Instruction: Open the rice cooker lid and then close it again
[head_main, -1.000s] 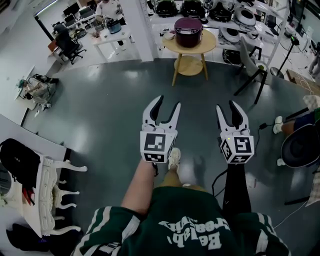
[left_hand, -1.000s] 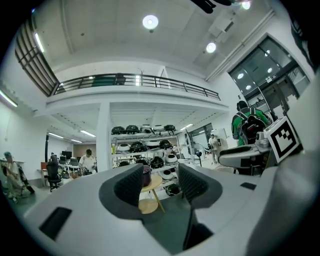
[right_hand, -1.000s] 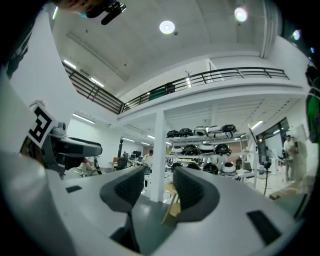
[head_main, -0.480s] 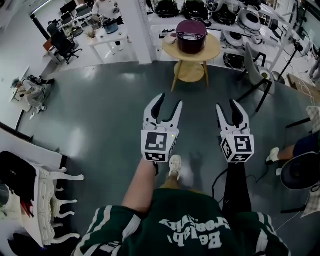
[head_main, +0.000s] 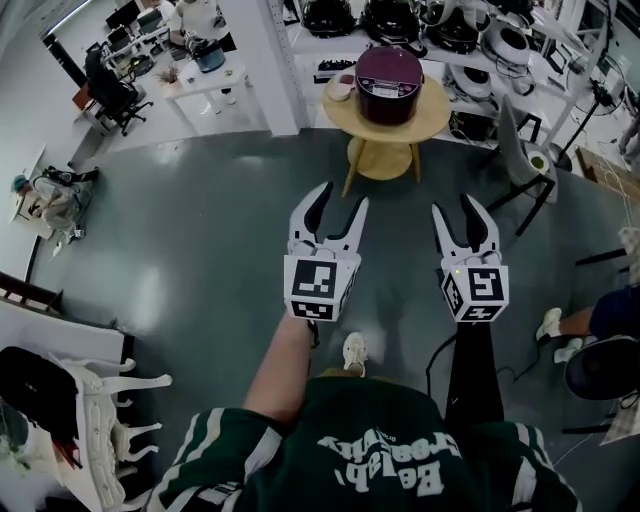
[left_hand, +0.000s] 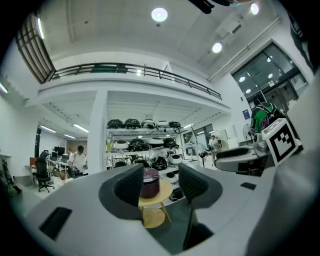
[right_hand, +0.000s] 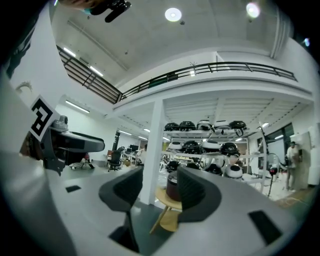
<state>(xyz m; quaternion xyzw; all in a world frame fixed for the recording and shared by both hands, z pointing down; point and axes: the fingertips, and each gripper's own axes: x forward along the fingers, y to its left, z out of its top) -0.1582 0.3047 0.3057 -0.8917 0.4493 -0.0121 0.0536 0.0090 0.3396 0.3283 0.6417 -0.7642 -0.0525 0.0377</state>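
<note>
Left gripper (head_main: 338, 198) and right gripper (head_main: 455, 207), jaws apart and empty, point at the far rice cooker (head_main: 389, 88), seemingly readied for its lid (head_main: 389, 62).

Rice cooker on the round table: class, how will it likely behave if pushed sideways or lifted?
The cooker looks squat and wide, so it would probably slide rather than tip. Its bulk suggests fair weight. The table is small, so a hard shove might carry it off.

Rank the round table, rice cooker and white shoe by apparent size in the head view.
Round table, largest.
Rice cooker, next.
White shoe, smallest, though it sits nearer the camera, so real sizes may differ.
</note>
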